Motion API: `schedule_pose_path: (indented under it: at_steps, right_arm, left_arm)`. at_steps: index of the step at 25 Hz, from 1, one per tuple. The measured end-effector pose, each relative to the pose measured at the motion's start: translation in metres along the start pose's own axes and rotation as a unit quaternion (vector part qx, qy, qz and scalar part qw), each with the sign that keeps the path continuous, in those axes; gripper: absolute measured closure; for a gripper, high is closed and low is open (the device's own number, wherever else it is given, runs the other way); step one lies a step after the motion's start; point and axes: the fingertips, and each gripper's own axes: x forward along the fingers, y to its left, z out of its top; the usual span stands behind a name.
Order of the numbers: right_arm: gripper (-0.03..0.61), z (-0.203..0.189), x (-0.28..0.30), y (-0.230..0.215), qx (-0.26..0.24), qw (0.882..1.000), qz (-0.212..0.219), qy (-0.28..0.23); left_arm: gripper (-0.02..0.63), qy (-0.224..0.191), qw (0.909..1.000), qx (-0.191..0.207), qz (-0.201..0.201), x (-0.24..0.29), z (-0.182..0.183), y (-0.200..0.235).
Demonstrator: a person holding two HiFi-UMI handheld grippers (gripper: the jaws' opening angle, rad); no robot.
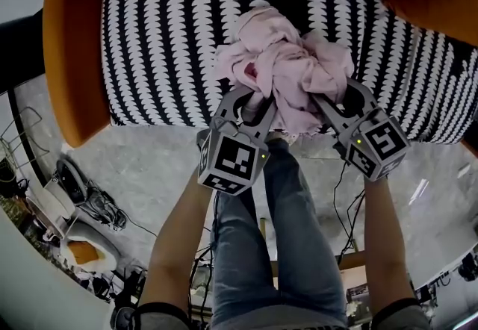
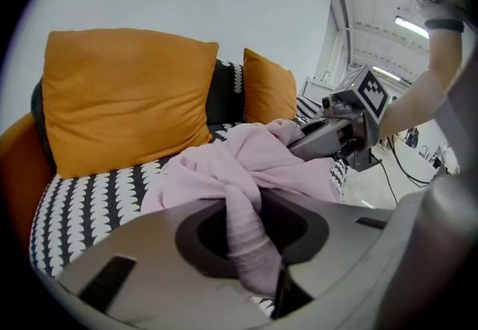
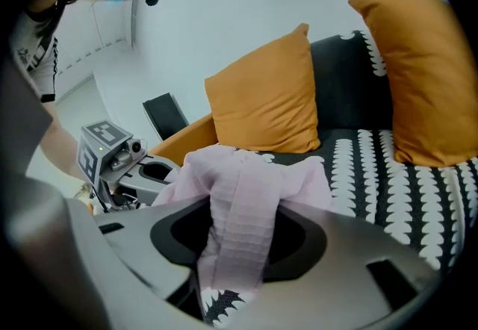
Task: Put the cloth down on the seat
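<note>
An orange armrest point(image 1: 71, 60) walls the left edge of the patterned seat point(image 1: 160, 37), with open room from there to mid-width. At the seat's front edge, the left tool point(image 1: 250, 103) is clenched on a twisted tail of the pink cloth point(image 1: 287, 67), which is heaped between both tools. The right tool point(image 1: 340, 103) grips a broad fold. More open seat runs rightward, and orange cushions point(image 2: 123, 97) line the back edge.

The black-and-white patterned seat point(image 1: 164, 52) carries two orange cushions point(image 2: 123, 97) along its back.
</note>
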Motion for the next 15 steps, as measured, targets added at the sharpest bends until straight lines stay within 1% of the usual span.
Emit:
schedule_pose_path:
  at_steps: [3,6,9,13,15]
  right_arm:
    - [0.400,-0.009,-0.014,0.001,-0.002,1.000,-0.006,-0.004]
    - [0.400,0.006,-0.032,0.013,-0.014,1.000,-0.014,-0.001]
    - [0.402,0.017,-0.041,0.018,-0.025,1.000,-0.014,0.006]
    - [0.402,0.003,-0.052,0.007,-0.020,1.000,-0.015,-0.002]
    - [0.403,0.003,-0.056,0.003,-0.024,1.000,-0.016,-0.007]
  left_arm:
    - [0.502,-0.002,1.0000,0.000,0.001,-0.002,-0.004,-0.012]
    - [0.499,-0.009,0.9999,-0.004,0.006,-0.023,0.010,-0.014]
    - [0.499,-0.004,0.9999,-0.003,0.015,-0.033,0.018,-0.012]
    - [0.499,0.015,0.9993,0.009,0.032,-0.024,0.009,-0.017]
    - [0.500,0.010,0.9988,0.005,0.047,-0.026,0.012,-0.012]
